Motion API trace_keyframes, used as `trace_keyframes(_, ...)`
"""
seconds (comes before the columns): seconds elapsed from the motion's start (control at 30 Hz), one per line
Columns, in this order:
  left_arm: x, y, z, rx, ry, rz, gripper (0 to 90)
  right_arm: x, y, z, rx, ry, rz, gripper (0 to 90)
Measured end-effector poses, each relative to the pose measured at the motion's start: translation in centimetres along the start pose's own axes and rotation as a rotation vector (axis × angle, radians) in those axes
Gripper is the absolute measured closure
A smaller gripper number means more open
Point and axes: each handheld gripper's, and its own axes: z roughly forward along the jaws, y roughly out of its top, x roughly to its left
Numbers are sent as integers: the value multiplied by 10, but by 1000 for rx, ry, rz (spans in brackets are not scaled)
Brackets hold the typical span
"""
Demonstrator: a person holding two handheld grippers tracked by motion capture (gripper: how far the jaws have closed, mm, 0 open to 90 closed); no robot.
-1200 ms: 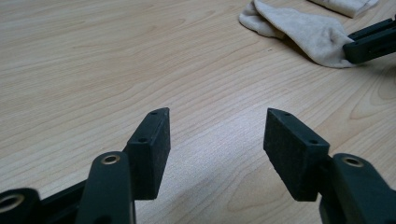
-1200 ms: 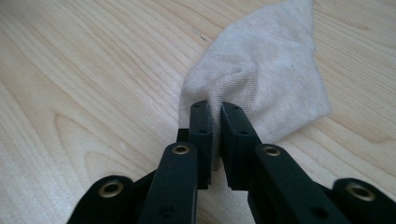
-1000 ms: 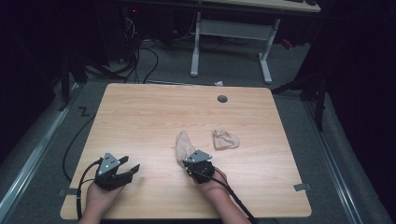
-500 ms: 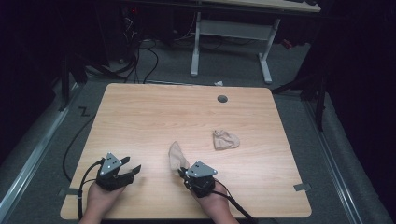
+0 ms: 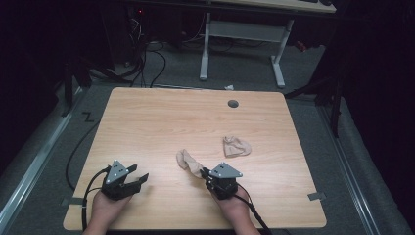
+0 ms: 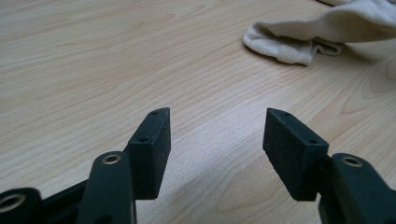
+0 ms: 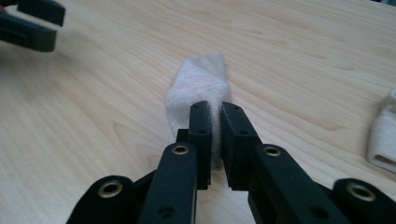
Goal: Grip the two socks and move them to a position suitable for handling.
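Table (image 5: 147, 122): pale wood-grain top with one round cable hole (image 5: 233, 104) near its far edge, serving as the landmark for all entries below; most of its surface lies bare, which leaves room to drag and lay out cloth. Left gripper (image 5: 131, 179): sits at the table's near edge toward its left corner, resting low over the wood, jaws standing wide apart with nothing between them; in the left gripper view its two black pads (image 6: 150, 149) frame bare table only, and it appears parked in readiness, pointed toward the cloth so it can take a second hold. Right gripper (image 5: 208, 177): at the table's near edge, right of the table's middle; its jaws have just been opening a little yet remain nearly together, and the right gripper view shows a fold of cloth pinched between the pads (image 7: 201, 133), so the hold is judged intact though slackening. Held sock (image 5: 188, 163): beige, one end in the right gripper's jaws, the rest trailing across the table toward its centre and lying on the wood; gripped by an end, probably so the length can be drawn out flat. Second sock (image 5: 236, 146): same beige, crumpled in a loose heap right of the table's centre, well apart from both grippers, untouched, apparently awaiting pairing.
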Motion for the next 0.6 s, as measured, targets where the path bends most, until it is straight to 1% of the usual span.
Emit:
trace_keyframes(0.07,0,0,0,0,-2,-1,422,-5,1,1,-4,-10,21,835)
trace_keyframes(0.17,0,0,0,1,-4,-1,425,-14,2,2,-12,-38,32,835)
trace_keyframes(0.2,0,0,0,2,-6,2,427,-20,3,5,-7,-54,39,835)
trace_keyframes(0.23,0,0,-1,2,-6,3,427,-20,3,5,-7,-54,39,835)
trace_keyframes(0.27,0,0,-1,3,-8,0,432,-30,3,10,2,-81,57,829)
trace_keyframes(0.3,0,0,-1,3,-8,0,433,-30,3,10,2,-81,57,829)
trace_keyframes(0.33,0,-1,-1,3,-7,0,433,-34,2,12,6,-93,63,820)
trace_keyframes(0.37,0,-1,0,5,-6,1,433,-39,2,15,10,-105,71,801)
trace_keyframes(0.4,0,-1,0,5,-6,1,433,-45,1,18,17,-126,87,773)
trace_keyframes(0.43,0,-1,0,6,-6,1,433,-50,0,20,23,-142,91,736)
trace_keyframes(0.47,0,-1,0,6,-7,1,435,-53,0,21,25,-151,96,722)
trace_keyframes(0.5,0,-1,0,6,-9,-2,438,-57,-1,18,23,-170,100,686)
trace_keyframes(0.53,0,-1,0,7,-13,-4,438,-57,-1,18,23,-170,100,686)
trace_keyframes(0.6,-1,0,1,11,-24,-1,444,-58,0,12,14,-188,89,657)
